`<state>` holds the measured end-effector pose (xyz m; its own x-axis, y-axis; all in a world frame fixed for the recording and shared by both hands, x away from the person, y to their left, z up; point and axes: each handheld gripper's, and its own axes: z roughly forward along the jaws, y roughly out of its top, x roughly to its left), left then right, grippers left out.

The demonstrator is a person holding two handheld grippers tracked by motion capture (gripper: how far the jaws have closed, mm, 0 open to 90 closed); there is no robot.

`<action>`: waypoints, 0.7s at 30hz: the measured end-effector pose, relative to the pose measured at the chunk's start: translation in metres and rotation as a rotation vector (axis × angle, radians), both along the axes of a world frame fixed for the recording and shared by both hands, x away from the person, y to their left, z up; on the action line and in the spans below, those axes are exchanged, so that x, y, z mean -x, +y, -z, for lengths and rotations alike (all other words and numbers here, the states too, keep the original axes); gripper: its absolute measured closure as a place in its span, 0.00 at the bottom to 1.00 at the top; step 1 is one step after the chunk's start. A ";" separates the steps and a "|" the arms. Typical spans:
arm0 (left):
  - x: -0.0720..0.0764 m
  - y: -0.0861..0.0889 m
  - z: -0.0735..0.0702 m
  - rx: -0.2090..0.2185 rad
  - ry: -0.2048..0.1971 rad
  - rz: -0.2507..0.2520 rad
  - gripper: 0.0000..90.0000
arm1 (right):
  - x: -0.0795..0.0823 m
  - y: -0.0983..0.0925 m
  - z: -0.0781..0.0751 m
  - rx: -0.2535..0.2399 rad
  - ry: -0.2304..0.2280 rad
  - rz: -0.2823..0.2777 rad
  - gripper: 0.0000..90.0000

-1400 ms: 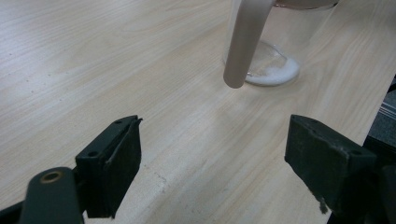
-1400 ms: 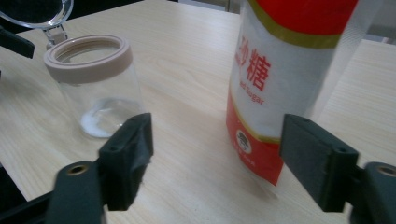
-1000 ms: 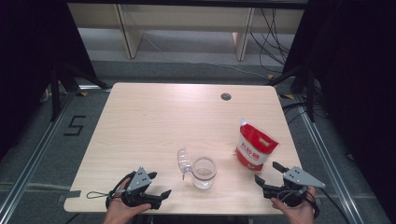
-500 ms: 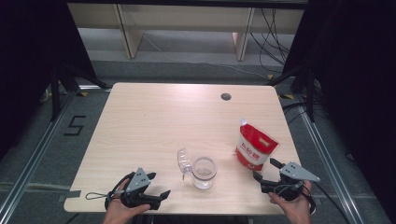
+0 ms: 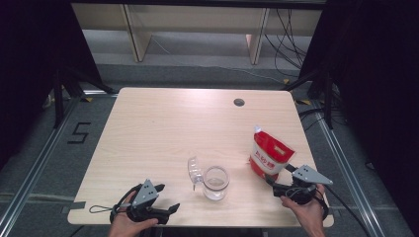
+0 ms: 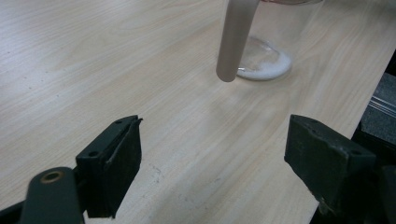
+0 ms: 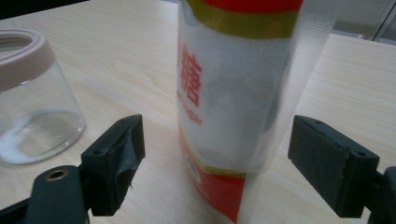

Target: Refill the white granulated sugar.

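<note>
A small dark round hole [image 5: 239,102] sits in the pale wooden table [image 5: 163,128], far ahead of the right claw [image 5: 271,178].

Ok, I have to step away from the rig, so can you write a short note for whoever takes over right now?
Left gripper: open, holding nothing, low at the near left edge of the table, pointing toward the jar.
Right gripper: open, jaws on either side of the sugar bag but not closed on it.
Jar: near the table's middle front, lid flipped open to its left, a thin layer of white grains on the bottom.
Bag: standing upright to the jar's right, top looks cut open.
Done: jar opened, bag approached.
Left: probably grip the bag, lift it and pour into the jar.
</note>
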<state>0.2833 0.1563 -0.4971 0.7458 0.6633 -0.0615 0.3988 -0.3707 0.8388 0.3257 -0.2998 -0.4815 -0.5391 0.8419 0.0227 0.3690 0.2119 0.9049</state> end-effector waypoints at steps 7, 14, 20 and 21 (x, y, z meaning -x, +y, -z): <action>0.001 -0.004 0.003 -0.010 0.015 0.011 0.20 | -0.009 0.000 0.003 0.010 -0.012 0.009 0.22; 0.001 -0.004 0.004 -0.018 0.001 0.013 0.20 | -0.017 0.004 0.005 0.016 -0.027 0.004 0.23; 0.002 -0.007 0.005 -0.015 0.007 0.017 0.20 | -0.022 0.006 0.008 0.016 -0.028 -0.008 0.24; 0.002 -0.007 0.005 -0.011 0.007 0.018 0.20 | -0.022 0.006 0.008 0.016 -0.027 -0.006 0.25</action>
